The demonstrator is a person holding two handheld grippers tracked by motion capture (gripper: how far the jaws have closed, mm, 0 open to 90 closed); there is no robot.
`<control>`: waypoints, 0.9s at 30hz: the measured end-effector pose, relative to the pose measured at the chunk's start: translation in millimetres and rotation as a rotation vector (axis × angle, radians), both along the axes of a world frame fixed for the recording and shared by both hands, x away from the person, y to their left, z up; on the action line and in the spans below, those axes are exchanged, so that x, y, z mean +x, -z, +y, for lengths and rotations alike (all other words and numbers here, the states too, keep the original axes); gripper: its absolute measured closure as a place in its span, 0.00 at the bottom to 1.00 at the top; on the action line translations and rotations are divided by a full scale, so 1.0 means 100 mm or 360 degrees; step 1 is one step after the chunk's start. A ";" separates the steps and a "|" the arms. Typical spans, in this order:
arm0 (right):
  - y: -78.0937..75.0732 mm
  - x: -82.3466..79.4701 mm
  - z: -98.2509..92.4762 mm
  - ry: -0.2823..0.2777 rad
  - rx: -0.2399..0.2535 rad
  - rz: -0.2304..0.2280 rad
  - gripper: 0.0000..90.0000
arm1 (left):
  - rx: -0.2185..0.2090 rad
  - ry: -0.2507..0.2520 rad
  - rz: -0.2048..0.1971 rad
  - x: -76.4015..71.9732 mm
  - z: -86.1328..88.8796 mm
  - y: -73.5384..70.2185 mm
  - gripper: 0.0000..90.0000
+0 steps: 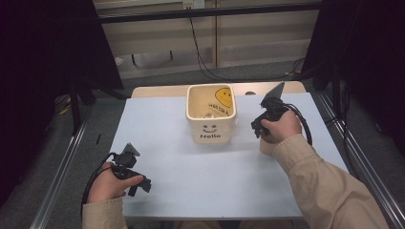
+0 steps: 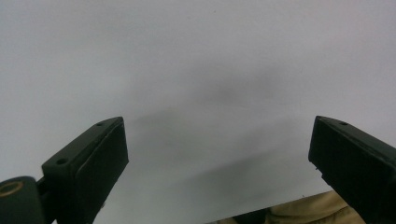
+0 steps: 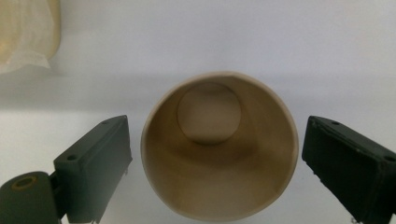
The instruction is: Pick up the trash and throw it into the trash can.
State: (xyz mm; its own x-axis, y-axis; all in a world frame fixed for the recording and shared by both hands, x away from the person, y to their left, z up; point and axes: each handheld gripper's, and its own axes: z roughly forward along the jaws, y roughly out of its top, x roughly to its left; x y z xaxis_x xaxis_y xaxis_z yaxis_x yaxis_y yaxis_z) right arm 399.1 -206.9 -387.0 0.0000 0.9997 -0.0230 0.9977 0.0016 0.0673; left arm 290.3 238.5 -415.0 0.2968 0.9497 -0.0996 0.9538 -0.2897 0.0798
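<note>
A beige paper cup [image 1: 266, 147] stands upright on the white table sheet, right of the square container. My right gripper [image 1: 260, 129] points down over it. In the right gripper view I look into the empty cup [image 3: 219, 186] from above. It sits between the two black jaws of my right gripper [image 3: 218, 126], with a thin gap on each side, so the pads do not press on it. My left gripper [image 1: 138, 183] rests at the sheet's near left. Its jaws stand wide apart over bare sheet, and my left gripper [image 2: 217, 140] holds nothing.
A cream square container [image 1: 211, 131] with a smiley face and "Hello" stands at the table's middle back; its corner [image 3: 28, 32] appears close to the cup. The white sheet [image 1: 191, 167] covers the table. Metal rails run along both sides.
</note>
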 end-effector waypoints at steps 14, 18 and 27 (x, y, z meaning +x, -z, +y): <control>0.05 -0.05 -0.05 0.0038 -0.0027 0.0078 0.23 | 0.0003 0.0006 -0.0009 -0.01 0.01 -0.01 0.05; -0.03 -0.06 -0.09 0.0084 0.0020 0.0069 0.24 | 0.0006 0.0001 -0.0016 -0.01 -0.01 -0.01 0.05; -0.40 -0.06 -0.08 0.0035 -0.0005 0.0055 0.24 | 0.0002 0.0009 -0.0009 -0.01 -0.03 -0.01 0.05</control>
